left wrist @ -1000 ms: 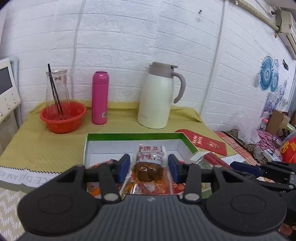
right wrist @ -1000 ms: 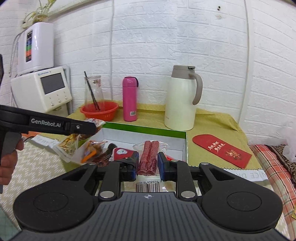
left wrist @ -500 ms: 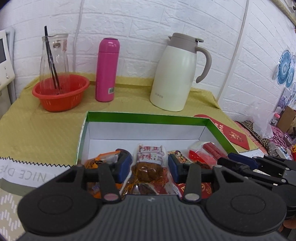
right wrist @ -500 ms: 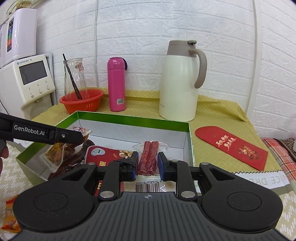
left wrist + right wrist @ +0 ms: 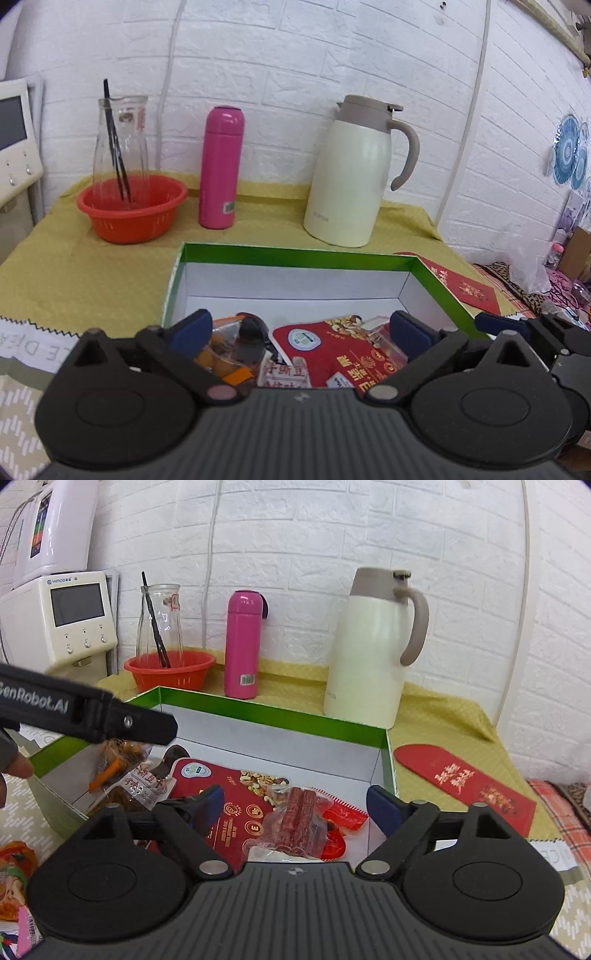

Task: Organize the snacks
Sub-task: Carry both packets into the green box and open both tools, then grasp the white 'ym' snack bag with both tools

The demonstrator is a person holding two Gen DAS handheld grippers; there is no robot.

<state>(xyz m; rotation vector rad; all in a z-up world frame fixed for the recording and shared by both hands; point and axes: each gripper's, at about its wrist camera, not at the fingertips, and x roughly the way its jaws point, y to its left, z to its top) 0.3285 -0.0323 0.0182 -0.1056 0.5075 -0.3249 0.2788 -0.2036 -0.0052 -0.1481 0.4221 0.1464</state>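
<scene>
**Letting go over the box**

A white brick wall is backing the counter (image 5: 443, 716) under its yellow-green cloth. I am holding both tongs over the green-rimmed white cardboard box (image 5: 280, 716). The right tongs (image 5: 294, 805) have just been opening and are standing spread, the clear-wrapped red sausage packet (image 5: 299, 818) lying loose between them on a big red nut pouch (image 5: 221, 794). The left tongs (image 5: 301, 326) have likewise been opening, spread above the brown snack packet (image 5: 282, 373) in the box. I judge the release done; I should be lifting straight up, without snagging wrappers.
</scene>
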